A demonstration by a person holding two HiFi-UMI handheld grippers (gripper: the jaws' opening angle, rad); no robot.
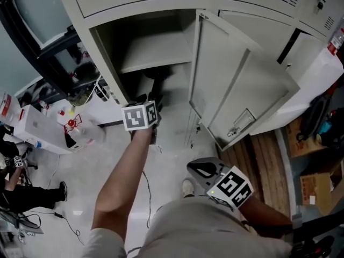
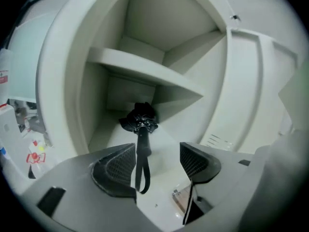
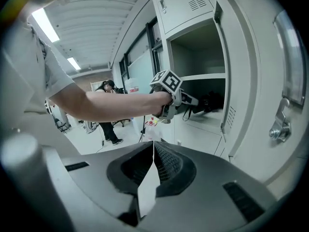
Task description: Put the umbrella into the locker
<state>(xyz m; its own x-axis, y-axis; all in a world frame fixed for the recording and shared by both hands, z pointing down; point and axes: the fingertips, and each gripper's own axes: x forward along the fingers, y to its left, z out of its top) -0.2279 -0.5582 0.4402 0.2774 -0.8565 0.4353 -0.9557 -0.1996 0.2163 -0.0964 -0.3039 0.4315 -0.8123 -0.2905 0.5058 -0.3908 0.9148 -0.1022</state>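
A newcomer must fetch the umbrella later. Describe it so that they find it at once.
Look at the cream locker with its door swung open. Under its shelf, on the compartment floor, lies the umbrella: folded, black, its strap trailing toward the opening, the only dark thing in there.

**Painted metal, black cloth, meshed pads**

The locker (image 1: pixel 105 58) is sheet metal under smooth, matt cream paint, and its door (image 1: pixel 231 79) is the same. The door's latch (image 3: pixel 280 128) is bare, shiny metal. The umbrella (image 2: pixel 139 116) is crumpled black cloth, with a smooth, slightly glossy handle (image 2: pixel 143 141) and a flat matt strap (image 2: pixel 141 175). The left gripper (image 2: pixel 157 162) has a matt grey plastic body and black pads (image 2: pixel 118 167) with a fine mesh texture. The floor (image 1: pixel 107 165) is pale and smooth, with brown wood planks (image 1: pixel 263 155) beside it
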